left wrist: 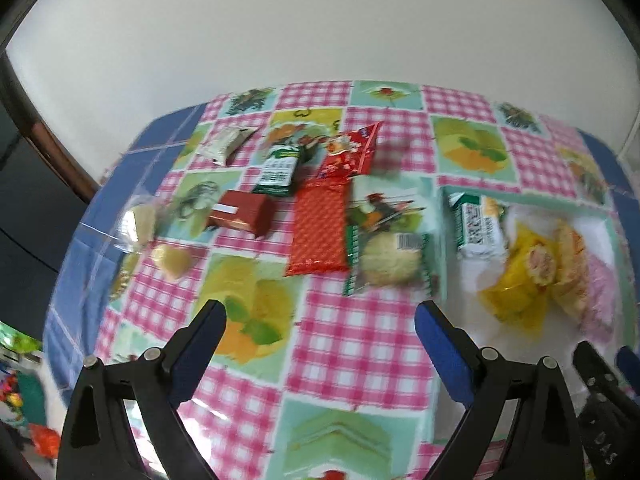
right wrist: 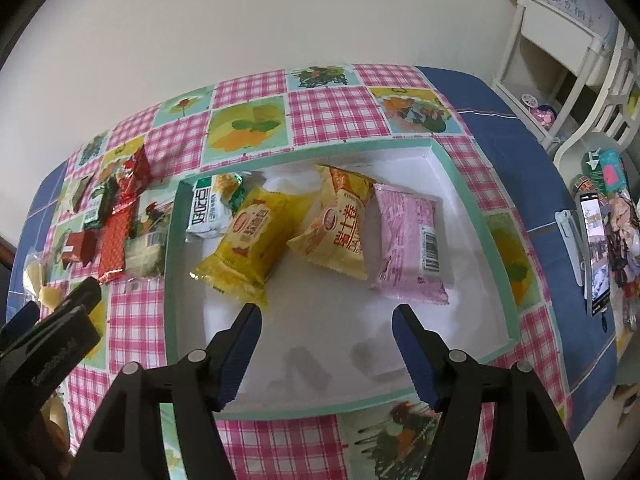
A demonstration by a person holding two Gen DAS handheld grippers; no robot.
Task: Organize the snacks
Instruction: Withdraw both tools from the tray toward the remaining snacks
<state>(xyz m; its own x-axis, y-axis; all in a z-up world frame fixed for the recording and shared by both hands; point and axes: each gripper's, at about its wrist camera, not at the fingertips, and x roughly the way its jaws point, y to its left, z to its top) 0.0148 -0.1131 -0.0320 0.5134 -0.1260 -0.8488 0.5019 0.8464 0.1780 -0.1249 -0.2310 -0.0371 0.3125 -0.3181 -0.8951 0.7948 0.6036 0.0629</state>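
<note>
On the counter (left wrist: 352,340), spread with a patchwork cloth of pink gingham and fruit squares, the sorting of snacks is seen about a third done. Toward the counter's left edge, loose items are left waiting: pale clear-wrapped biscuits (left wrist: 172,258), a small dark red carton (left wrist: 244,214), a white-and-green foil sachet (left wrist: 226,142), a dark green foil packet (left wrist: 280,170), a long red foil wrapper (left wrist: 320,228) and a green-edged cake pack (left wrist: 390,260). The left claw (left wrist: 320,336) is held wide open above bare cloth, nothing between its jaws. To the right, a shallow white tray with a mint-green rim (right wrist: 460,184) has been loaded with four packs: a white-and-green one (right wrist: 208,212) in its far left corner, then a yellow one (right wrist: 248,244), an orange-yellow one (right wrist: 340,224) and a pink one (right wrist: 408,240). The right claw (right wrist: 326,334) hangs open and empty over the tray's near edge. Roughly half a dozen items appear still to be moved.
</note>
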